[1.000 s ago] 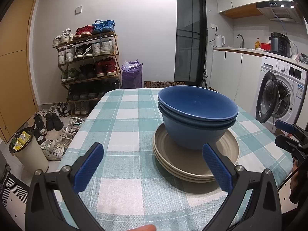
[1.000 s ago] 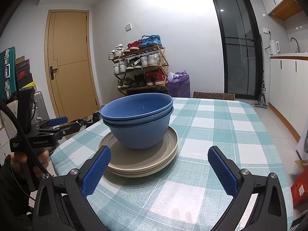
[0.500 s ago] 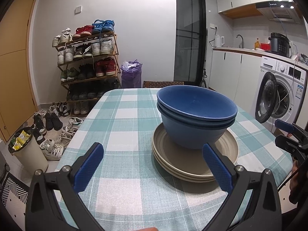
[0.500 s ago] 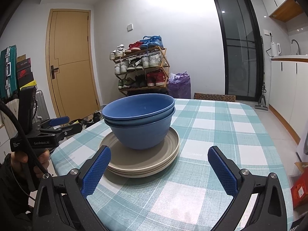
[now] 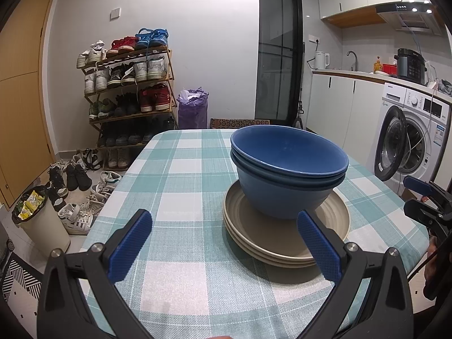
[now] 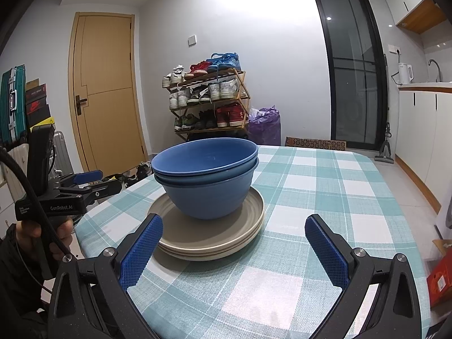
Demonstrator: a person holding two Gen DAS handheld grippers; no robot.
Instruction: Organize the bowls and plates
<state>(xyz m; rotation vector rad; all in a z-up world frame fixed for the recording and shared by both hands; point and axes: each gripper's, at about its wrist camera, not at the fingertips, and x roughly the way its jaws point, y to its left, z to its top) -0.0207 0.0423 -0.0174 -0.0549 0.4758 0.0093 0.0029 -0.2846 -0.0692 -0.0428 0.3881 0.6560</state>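
Two nested blue bowls (image 5: 285, 175) stand on a stack of beige plates (image 5: 262, 240) on the checked tablecloth; they also show in the right wrist view, bowls (image 6: 209, 186) on plates (image 6: 226, 237). My left gripper (image 5: 223, 243) is open and empty, hovering short of the stack at the near table edge. My right gripper (image 6: 234, 243) is open and empty, likewise short of the plates. Each gripper shows at the other view's edge: the right one (image 5: 423, 197), the left one (image 6: 82, 183).
The table (image 5: 180, 169) carries a teal checked cloth. A shoe rack (image 5: 130, 96) and loose shoes stand beyond its far left. A bin (image 5: 36, 220) sits left of the table. A washing machine (image 5: 409, 141) and counter are on the right.
Both grippers have barely shifted; the stack sits almost where it was. Jaws stay open.
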